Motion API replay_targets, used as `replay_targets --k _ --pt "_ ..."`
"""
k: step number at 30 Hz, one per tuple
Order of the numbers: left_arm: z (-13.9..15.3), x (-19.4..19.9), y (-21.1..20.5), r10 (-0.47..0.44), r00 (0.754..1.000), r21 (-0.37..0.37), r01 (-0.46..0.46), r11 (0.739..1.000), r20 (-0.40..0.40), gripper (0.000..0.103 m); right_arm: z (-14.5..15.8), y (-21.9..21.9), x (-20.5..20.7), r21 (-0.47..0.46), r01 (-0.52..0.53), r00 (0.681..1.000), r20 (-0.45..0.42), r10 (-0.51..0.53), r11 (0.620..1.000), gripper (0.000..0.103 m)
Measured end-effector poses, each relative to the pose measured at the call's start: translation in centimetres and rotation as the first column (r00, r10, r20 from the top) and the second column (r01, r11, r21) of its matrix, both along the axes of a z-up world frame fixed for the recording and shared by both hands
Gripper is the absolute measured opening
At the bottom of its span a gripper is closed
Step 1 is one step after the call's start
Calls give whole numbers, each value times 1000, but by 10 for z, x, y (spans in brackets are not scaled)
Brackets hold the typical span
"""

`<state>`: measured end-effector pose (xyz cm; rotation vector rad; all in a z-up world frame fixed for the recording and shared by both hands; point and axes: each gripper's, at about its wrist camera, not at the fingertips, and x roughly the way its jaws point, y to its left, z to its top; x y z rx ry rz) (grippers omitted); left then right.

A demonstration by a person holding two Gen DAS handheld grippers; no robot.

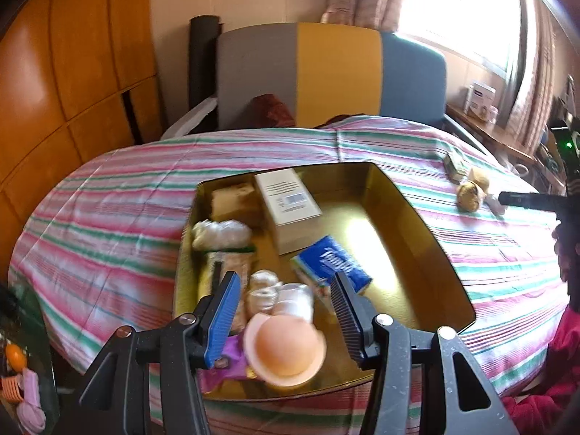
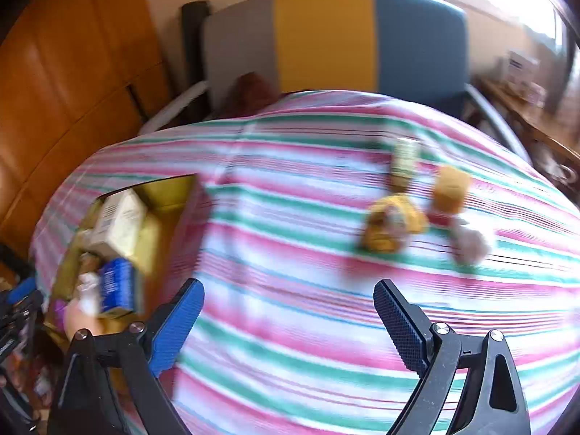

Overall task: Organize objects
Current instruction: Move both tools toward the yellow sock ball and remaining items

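Gold tray (image 1: 427,217) on the striped bed (image 1: 108,217) collects sorted items: white box (image 1: 286,210), blue tissue pack (image 1: 333,264), peach bowl (image 1: 286,355). Left tool (image 1: 286,311) hovers over it, part-open, empty. Right tool (image 2: 290,326) wide open, empty, aimed toward loose yellow snack packs (image 2: 395,228) well outside the tray, likely next.

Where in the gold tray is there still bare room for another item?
The gold tray is bare along its right half, between the blue tissue pack and the right wall. Its left side is crowded: white box, wrapped bundles, peach bowl.
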<state>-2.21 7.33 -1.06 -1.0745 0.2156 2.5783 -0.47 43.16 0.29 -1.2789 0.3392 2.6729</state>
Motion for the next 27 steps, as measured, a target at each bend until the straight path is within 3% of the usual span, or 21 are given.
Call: replay_targets --k 6,10,13,17,23,27 --pt "6 2 42 -95 995 -31 95 995 -14 52 -16 75 28 15 205 979 -2 -205 979 96" --pt "11 2 77 -160 987 -49 159 986 -20 52 -36 123 56 -59 379 925 -8 -380 923 96" --pt "14 1 101 -197 980 -55 196 979 -22 52 -46 149 68 -117 481 876 37 -480 869 96" --pt "11 -3 135 -252 968 -57 251 966 0 52 -46 163 79 -183 542 838 45 -543 820 96" --pt "2 -4 177 -319 947 -44 321 946 47 52 -46 170 86 -212 581 811 65 -582 786 97" --pt "-2 -9 203 -354 932 -22 357 934 76 52 -46 180 98 -250 624 774 67 -629 741 100"
